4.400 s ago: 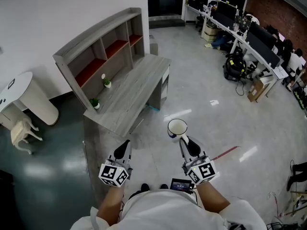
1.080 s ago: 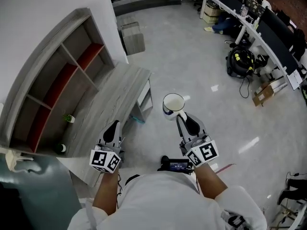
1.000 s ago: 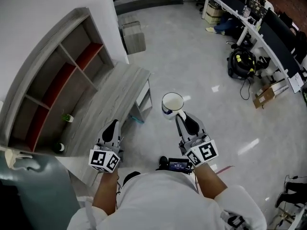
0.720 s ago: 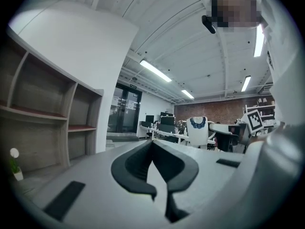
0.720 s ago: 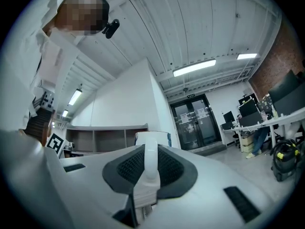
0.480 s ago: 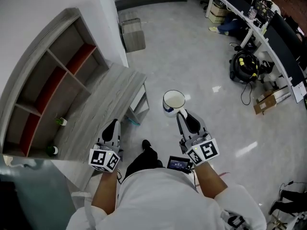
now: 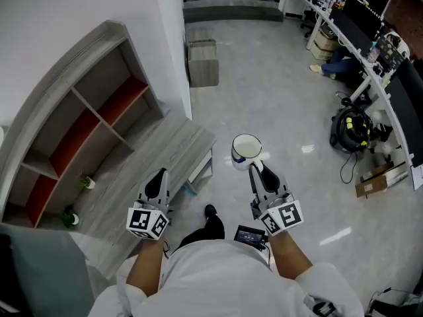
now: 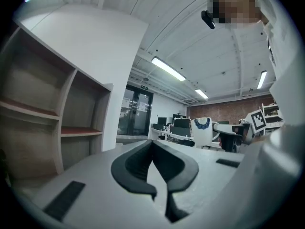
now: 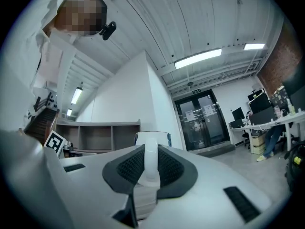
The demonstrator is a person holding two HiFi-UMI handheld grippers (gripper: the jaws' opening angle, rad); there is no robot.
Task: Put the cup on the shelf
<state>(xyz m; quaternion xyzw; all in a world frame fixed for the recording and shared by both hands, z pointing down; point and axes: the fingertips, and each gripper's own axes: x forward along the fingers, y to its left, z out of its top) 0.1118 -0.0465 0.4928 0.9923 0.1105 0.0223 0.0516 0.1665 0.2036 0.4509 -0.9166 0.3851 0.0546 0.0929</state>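
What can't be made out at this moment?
Cup: right gripper view, body mostly hidden behind the right hand-held gripper, shut on its handle.
Shelf: head view, left end cut off by the picture edge.
Plants: head view, too small for detail.
Desk: left gripper view, hidden by the shut left hand-held gripper's own body.

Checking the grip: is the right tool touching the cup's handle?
Touching. The right gripper view shows the right tool clamped on the cup by its handle.

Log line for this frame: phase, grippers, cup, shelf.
phase: approach with cup | right gripper: shut on cup handle | left gripper: shut, empty | shelf: cup not yet on it
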